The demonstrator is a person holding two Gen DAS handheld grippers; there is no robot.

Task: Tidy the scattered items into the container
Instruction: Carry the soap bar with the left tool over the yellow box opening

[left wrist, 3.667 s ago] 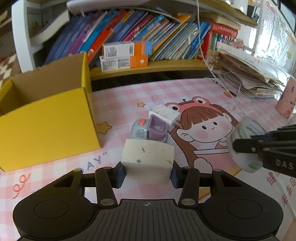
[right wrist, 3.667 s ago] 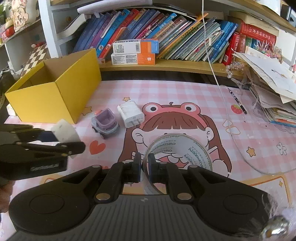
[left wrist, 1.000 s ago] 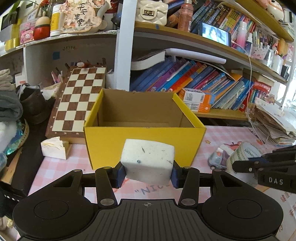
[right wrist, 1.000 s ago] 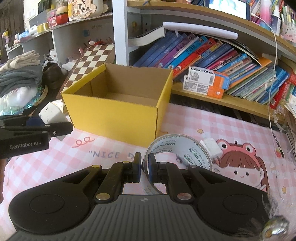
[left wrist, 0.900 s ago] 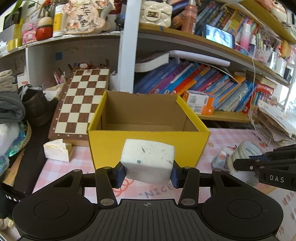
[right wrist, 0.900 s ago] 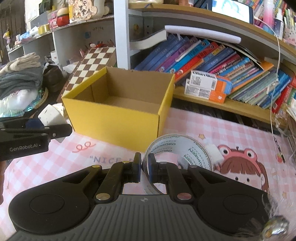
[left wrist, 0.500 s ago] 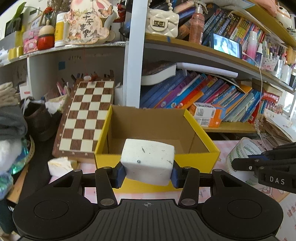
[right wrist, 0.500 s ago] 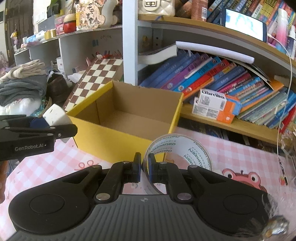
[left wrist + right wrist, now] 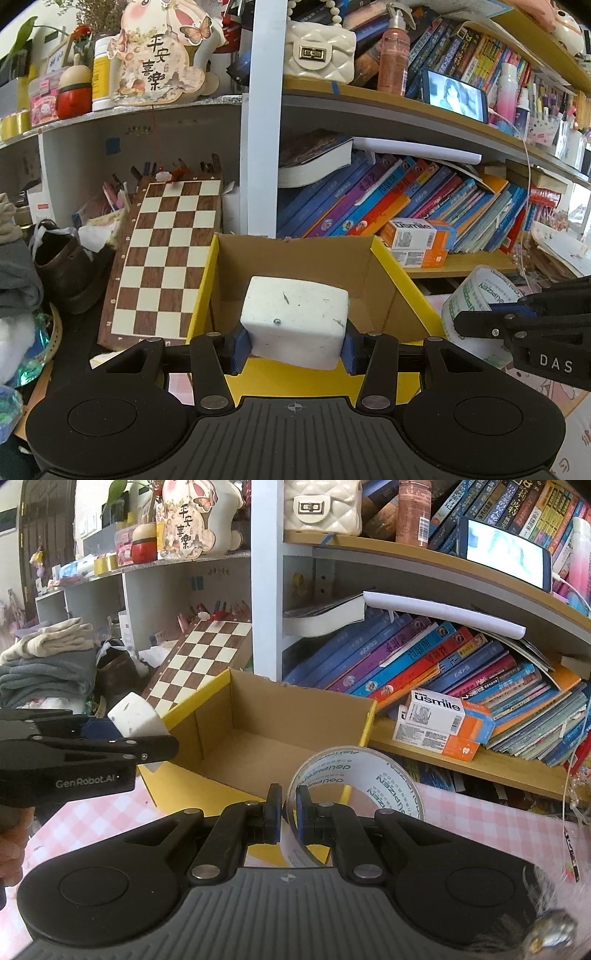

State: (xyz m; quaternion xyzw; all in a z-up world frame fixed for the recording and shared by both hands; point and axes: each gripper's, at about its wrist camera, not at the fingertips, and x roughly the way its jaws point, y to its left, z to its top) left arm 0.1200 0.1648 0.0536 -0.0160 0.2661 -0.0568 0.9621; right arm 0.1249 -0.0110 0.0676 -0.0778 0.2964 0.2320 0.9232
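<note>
Above the near edge of the yellow box (image 9: 402, 280), the left gripper (image 9: 293, 349) clamps a white block (image 9: 295, 321); beside it the right gripper (image 9: 289, 814) pinches a tape roll (image 9: 373, 771) at the box's front right corner.

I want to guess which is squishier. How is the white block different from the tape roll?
The white block is solid, boxy and scuffed; the tape roll is a see-through ring with green print. The left gripper squeezes the block's two sides; the right gripper pinches only the roll's thin wall. Both hang near the yellow box.
</note>
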